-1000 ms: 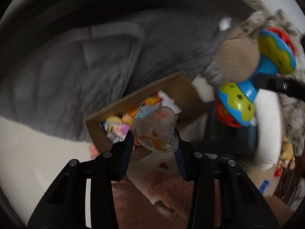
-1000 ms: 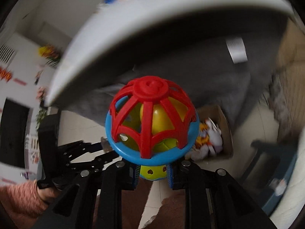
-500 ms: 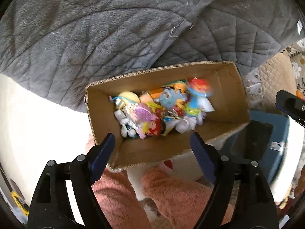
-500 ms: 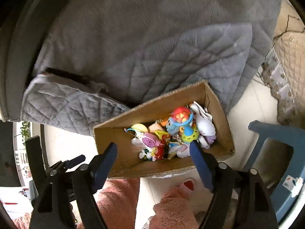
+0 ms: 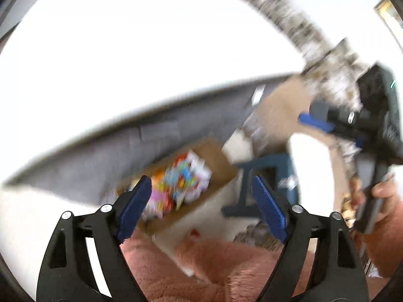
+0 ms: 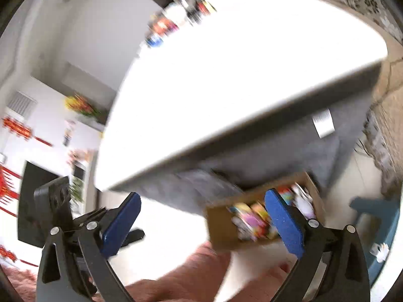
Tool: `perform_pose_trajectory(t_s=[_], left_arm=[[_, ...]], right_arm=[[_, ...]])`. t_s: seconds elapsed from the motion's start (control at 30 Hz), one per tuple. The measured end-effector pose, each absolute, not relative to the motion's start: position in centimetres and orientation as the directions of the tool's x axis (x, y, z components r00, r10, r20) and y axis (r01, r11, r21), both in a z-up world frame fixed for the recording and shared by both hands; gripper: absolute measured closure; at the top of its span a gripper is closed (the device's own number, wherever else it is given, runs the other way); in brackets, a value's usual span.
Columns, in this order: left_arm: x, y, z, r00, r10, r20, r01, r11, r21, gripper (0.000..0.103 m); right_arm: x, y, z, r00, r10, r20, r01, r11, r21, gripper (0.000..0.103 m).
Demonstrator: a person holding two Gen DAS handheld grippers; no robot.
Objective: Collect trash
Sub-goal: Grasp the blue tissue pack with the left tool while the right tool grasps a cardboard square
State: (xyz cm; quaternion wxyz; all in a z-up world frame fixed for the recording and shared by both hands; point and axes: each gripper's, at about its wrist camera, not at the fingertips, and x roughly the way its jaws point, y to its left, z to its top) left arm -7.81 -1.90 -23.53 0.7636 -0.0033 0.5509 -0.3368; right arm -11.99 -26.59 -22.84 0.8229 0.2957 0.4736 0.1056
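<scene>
Left wrist view: your left gripper (image 5: 201, 207) and right gripper (image 6: 201, 222) have just been opening, nothing between them; the brown cardboard box (image 5: 216, 156) holds colourful trash (image 5: 181, 186), and the white tabletop (image 6: 252, 63) looks bare.

A white tabletop (image 6: 239, 75) fills the upper view, a grey quilted cloth (image 6: 277, 151) hanging below its near edge with a white label (image 6: 323, 123). A blue stool (image 5: 267, 176) stands on the pale floor (image 6: 171, 226). Fuzzy pink trouser legs (image 5: 226, 264) show at the bottom.
</scene>
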Motion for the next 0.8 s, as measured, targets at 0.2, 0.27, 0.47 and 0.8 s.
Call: perform_pose_trajectory(t_s=[0.2, 0.27, 0.47, 0.8], left_arm=[[7.5, 2.6, -18.4, 0.354, -0.493, -0.795, 0.390, 0.850, -0.353, 0.013], [13.5, 3.5, -18.6, 0.395, -0.450, -0.801, 0.329, 0.883, -0.335, 0.013], [33.7, 2.4, -20.2, 0.463, -0.265, -0.846, 0.218, 0.959, -0.181, 0.013], [56.4, -0.5, -23.3, 0.424, -0.160, -0.891, 0.075, 0.987, -0.141, 0.014]], right_arm=[[-6.4, -24.3, -17.6, 0.623, 0.392, -0.677, 0.114, 0.811, 0.574, 0.006], [-4.2, -23.3, -17.7, 0.620, 0.380, -0.687, 0.135, 0.811, 0.570, 0.006], [2.4, -19.8, -18.9, 0.588, 0.348, -0.730, 0.230, 0.794, 0.563, 0.006], [5.4, -16.8, -19.3, 0.525, 0.269, -0.807, 0.386, 0.771, 0.507, 0.006]])
